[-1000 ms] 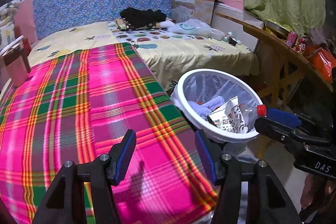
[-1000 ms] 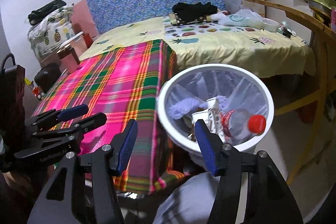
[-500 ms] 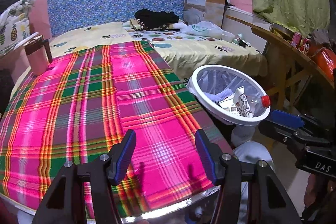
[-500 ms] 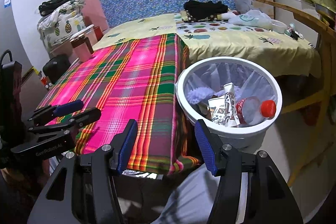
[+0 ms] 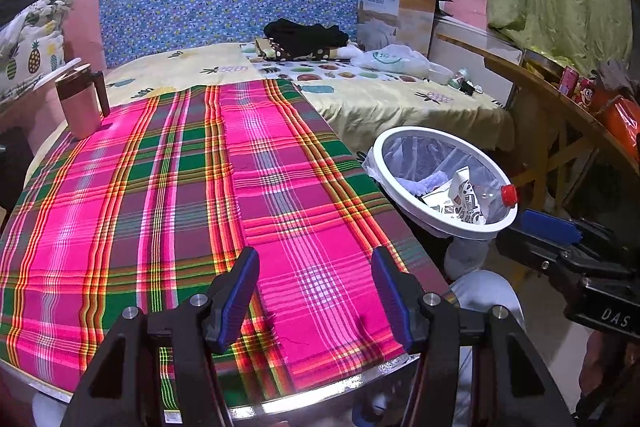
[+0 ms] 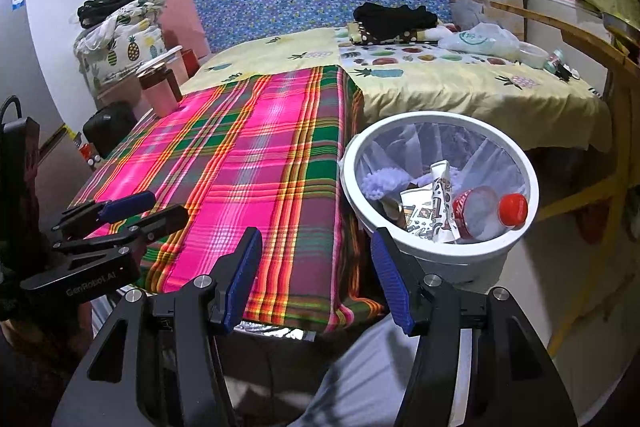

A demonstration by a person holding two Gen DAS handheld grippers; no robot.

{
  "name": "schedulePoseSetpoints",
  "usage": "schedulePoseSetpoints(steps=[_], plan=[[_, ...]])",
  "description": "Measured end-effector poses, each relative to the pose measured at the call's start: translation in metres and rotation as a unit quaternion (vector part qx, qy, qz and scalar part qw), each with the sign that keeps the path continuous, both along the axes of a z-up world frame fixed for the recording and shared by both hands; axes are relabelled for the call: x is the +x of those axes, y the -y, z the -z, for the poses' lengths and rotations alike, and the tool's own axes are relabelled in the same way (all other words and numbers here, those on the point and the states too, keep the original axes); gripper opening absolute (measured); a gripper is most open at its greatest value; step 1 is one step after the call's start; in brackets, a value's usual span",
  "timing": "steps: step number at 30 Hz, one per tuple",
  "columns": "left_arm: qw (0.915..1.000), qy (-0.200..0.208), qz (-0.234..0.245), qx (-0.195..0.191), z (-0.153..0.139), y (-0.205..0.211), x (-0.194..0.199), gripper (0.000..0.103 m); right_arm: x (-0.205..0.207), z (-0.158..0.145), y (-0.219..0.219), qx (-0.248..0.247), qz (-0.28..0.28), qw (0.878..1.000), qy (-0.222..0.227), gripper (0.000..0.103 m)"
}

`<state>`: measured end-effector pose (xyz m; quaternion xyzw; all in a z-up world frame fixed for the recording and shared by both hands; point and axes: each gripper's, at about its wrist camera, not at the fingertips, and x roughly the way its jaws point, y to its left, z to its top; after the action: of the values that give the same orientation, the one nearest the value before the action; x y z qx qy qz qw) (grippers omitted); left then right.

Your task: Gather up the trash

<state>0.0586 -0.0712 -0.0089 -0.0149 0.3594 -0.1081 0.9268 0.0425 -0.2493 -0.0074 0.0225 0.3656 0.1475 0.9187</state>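
A white trash bin [image 6: 520, 163] with a clear liner stands on the floor right of the plaid-covered table [image 6: 256, 163]. Inside lie a plastic bottle with a red cap [image 6: 486, 211], a printed paper wrapper [image 6: 430, 205] and a pale fluffy wad [image 6: 380, 183]. The same bin [image 5: 384, 151] shows in the left wrist view, right of the table [image 5: 192, 195]. My left gripper [image 5: 314, 301] hangs open over the table's near edge, nothing between its blue pads. Open and empty too, my right gripper [image 6: 314, 273] sits at the near right corner of the table, left of the bin.
A pink lidded mug [image 5: 80, 103] stands at the table's far left. Behind is a bed with a yellow sheet [image 5: 380, 103], black clothes [image 5: 308, 35], a plastic bag [image 5: 394, 61] and a cardboard box [image 5: 396, 13]. A wooden table [image 5: 560, 103] with snack packs stands right. A person's knee [image 6: 360, 379] shows below.
Both views have drawn back and shifted left: more of the plaid table and the pink mug show, and the bin sits farther right and smaller. Both grippers stay open.
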Motion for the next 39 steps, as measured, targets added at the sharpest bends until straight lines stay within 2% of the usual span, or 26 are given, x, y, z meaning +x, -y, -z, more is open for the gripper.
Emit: schedulePoseSetpoints(steps=[39], plan=[[1.0, -0.002, -0.004, 0.0, 0.0017, -0.0034, -0.0016, 0.058, 0.0002, -0.0005, -0.0055, -0.002, -0.001, 1.0, 0.0, 0.058]])
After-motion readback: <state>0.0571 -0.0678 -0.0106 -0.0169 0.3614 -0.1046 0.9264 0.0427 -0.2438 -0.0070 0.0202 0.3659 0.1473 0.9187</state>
